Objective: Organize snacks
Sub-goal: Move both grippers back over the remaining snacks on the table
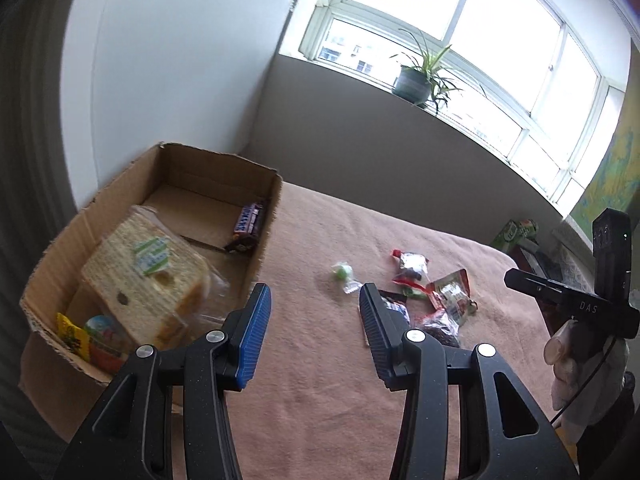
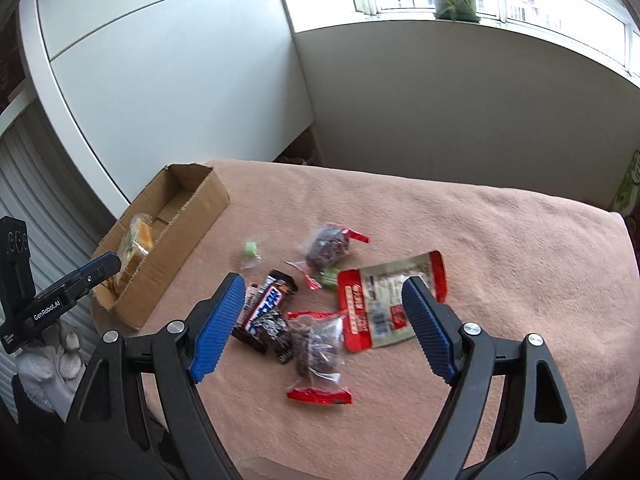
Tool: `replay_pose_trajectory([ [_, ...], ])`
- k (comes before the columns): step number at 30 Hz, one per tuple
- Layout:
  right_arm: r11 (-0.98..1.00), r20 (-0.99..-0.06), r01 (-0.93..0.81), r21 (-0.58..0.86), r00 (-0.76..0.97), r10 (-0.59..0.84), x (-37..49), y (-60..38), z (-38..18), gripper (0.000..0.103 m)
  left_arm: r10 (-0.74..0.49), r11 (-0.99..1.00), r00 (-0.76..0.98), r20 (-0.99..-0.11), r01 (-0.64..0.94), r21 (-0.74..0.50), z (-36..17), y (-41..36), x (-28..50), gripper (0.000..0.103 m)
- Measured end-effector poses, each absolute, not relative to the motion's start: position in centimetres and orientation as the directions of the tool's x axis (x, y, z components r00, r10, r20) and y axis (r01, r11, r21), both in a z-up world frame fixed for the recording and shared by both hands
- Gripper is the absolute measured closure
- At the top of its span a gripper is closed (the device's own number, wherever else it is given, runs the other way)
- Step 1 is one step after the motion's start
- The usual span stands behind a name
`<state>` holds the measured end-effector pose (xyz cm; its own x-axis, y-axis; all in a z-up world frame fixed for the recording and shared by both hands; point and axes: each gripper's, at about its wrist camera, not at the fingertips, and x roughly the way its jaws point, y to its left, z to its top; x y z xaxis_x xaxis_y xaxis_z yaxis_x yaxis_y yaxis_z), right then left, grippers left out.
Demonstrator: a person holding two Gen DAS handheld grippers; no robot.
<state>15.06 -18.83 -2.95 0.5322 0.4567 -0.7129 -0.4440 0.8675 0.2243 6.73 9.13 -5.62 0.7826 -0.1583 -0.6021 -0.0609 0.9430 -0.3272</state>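
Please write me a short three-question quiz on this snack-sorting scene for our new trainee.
1. True or false: the cardboard box already holds a Snickers bar.
2. Which gripper holds a snack: A) the left gripper, B) the right gripper, C) neither?
3. Fill in: loose on the pink blanket, the red-edged flat packet lies to the ___ of the small green candy in the right wrist view.

Key:
1. True
2. C: both stand open with nothing between the pads.
3. Right
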Motion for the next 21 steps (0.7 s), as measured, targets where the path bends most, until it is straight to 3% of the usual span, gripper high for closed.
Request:
replay_pose_trajectory([
  [5,0.882,-0.736,-0.417,0.22,0.522,0.431,14.6,-20.7,-4.2,0.02,-0.219,0.947,0.749,-0.625,0.008,-0.322,-6.5,6.1,7.8,0.058],
  [10,0.881,-0.749,-0.405,0.243,0.499,0.436,13.8,-20.9,-5.8,0.036,-0.255,0.95,0.713,-0.652,0.061,-0.305,-7.9,3.6,8.9,0.058],
  [21,0.877,-0.788,-0.441,0.188,0.465,0.403,13.0,-16.9,-9.2,0.042,-0.264,0.962,0.65,-0.713,0.123,-0.244,-10.5,0.8,11.2,0.064],
])
